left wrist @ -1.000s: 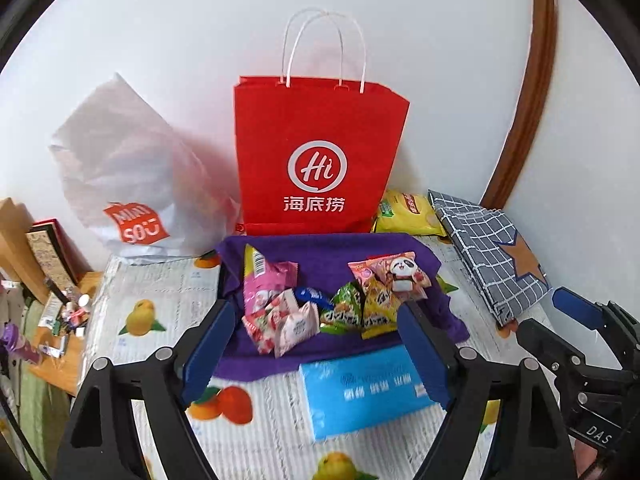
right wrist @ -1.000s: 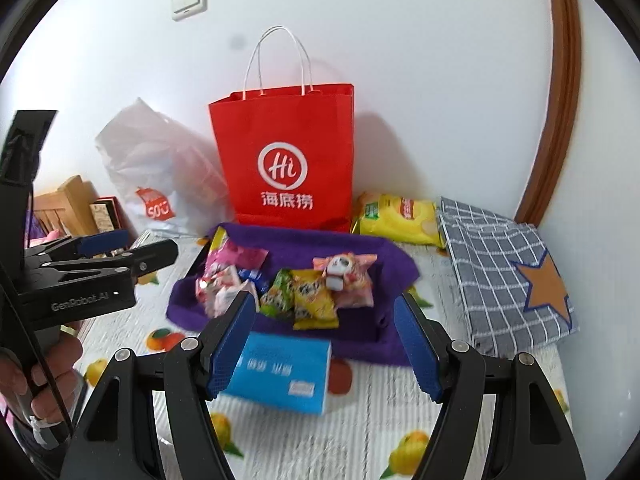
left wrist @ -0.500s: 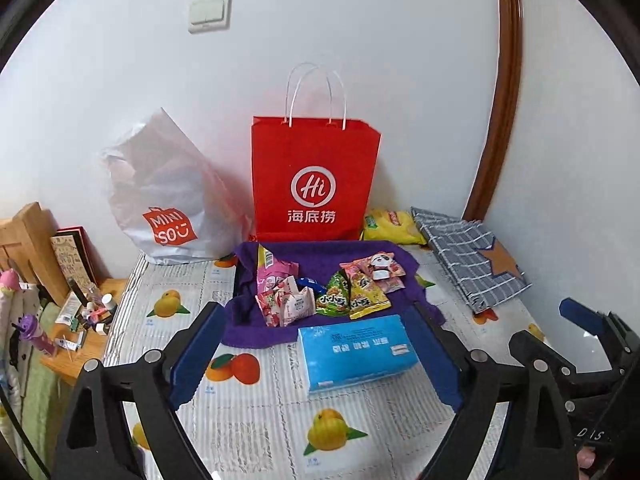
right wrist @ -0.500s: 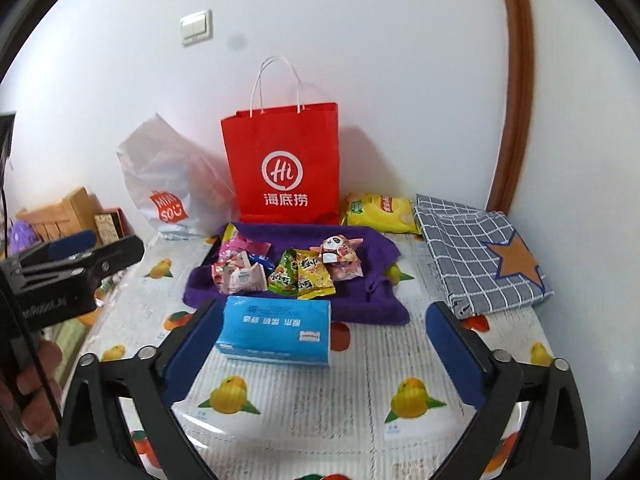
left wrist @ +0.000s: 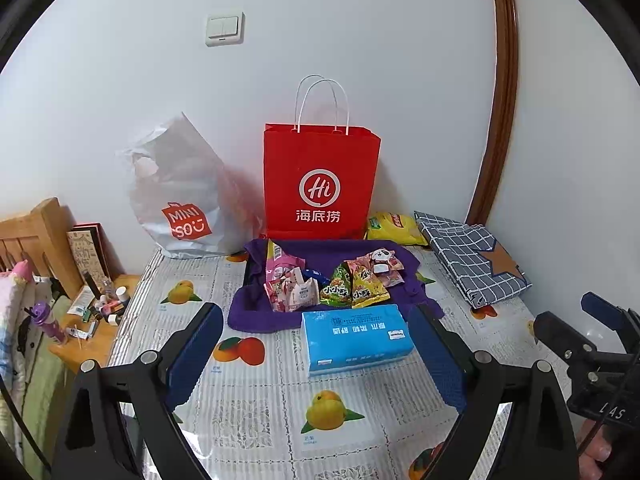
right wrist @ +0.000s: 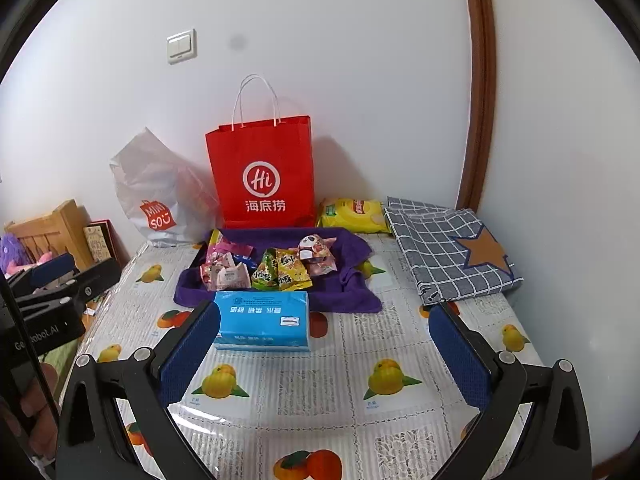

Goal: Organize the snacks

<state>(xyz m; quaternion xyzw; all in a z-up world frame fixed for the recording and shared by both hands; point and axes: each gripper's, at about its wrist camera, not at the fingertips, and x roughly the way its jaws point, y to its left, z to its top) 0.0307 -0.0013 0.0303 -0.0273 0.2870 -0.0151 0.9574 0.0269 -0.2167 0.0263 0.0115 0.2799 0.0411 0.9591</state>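
While both tools hang back over the near edge of the fruit-print tabletop (left wrist: 340,412), neither has anything between its pads: the left hand-held gripper (left wrist: 316,356) stands wide open with its blue pads framing the scene, and the right hand-held gripper (right wrist: 324,356) is spread just as wide and empty.

The small foil snack packets (left wrist: 332,284), pink, green, yellow and one with a panda face, lie in a loose, overlapping cluster on the rumpled purple cloth (left wrist: 256,312), in front of the upright red paper carrier bag with white cord handles (left wrist: 320,184). A larger yellow crisp packet (left wrist: 392,228) lies apart, by the wall beside a folded grey checked fabric with a brown star (left wrist: 472,260). A blue soft pack of tissues (left wrist: 356,336) sits just in front of the cloth, between the grippers and the packets.

Whether the cluster is a sorted heap or one waiting to be sorted cannot be settled from this; it fits either.

If a packet is to be lifted, the sound way is to come in over the tissue pack, not through it, and choose one at the edge of the pile whose crimped seam stands proud. Foil is slippery and crushable, so I would close on the seam, lightly. Overlapping neighbours and the loose cloth may drag along; lift slowly and watch for that.
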